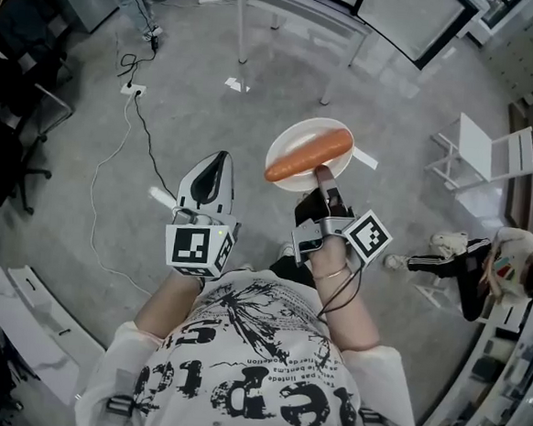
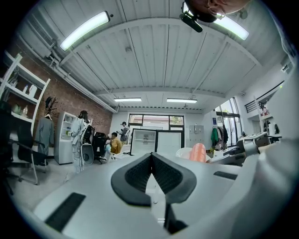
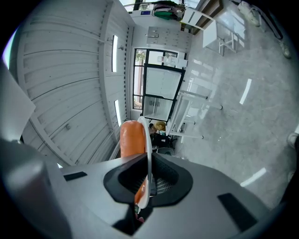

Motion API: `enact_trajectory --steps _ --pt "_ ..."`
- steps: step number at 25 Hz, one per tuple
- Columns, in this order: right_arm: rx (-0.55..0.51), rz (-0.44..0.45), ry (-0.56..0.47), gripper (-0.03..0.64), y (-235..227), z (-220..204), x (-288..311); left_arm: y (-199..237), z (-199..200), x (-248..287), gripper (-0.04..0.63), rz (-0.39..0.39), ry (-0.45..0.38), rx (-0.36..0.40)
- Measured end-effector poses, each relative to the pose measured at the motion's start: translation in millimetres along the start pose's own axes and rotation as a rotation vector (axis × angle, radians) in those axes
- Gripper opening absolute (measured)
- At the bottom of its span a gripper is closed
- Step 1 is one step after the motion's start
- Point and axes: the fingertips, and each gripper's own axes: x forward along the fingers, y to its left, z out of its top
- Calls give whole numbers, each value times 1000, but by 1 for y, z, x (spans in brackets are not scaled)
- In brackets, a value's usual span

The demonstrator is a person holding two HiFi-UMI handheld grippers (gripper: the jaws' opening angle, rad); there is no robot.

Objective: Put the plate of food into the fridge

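Carrying step, I'd say: my right gripper point(image 1: 322, 178) grips the rim of the plate point(image 1: 293, 138), orange food point(image 1: 310, 155) on it, out over the floor. My left gripper point(image 1: 219, 158) is clenched and empty. Next I must reach the fridge and open it.

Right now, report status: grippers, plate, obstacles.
Left gripper jaws together, empty. Right gripper clamped on plate rim, orange food on it. White table stands ahead.

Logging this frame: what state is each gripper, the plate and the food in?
Left gripper: shut, empty.
Right gripper: shut on the plate's rim.
Plate: held in the air over the floor, roughly level.
Food: whole, lying across the plate.
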Motion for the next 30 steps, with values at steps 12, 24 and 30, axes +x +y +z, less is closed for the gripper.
enact_trajectory --steps 12,24,30 --pt "59 -10 35 25 -28 57 68 -5 2 81 8 17 -49 -39" --pt "3 34 71 23 -28 183 157 -44 15 232 8 22 -68 -20" --pt "21 26 65 23 -38 222 187 -50 8 282 8 27 -46 -23"
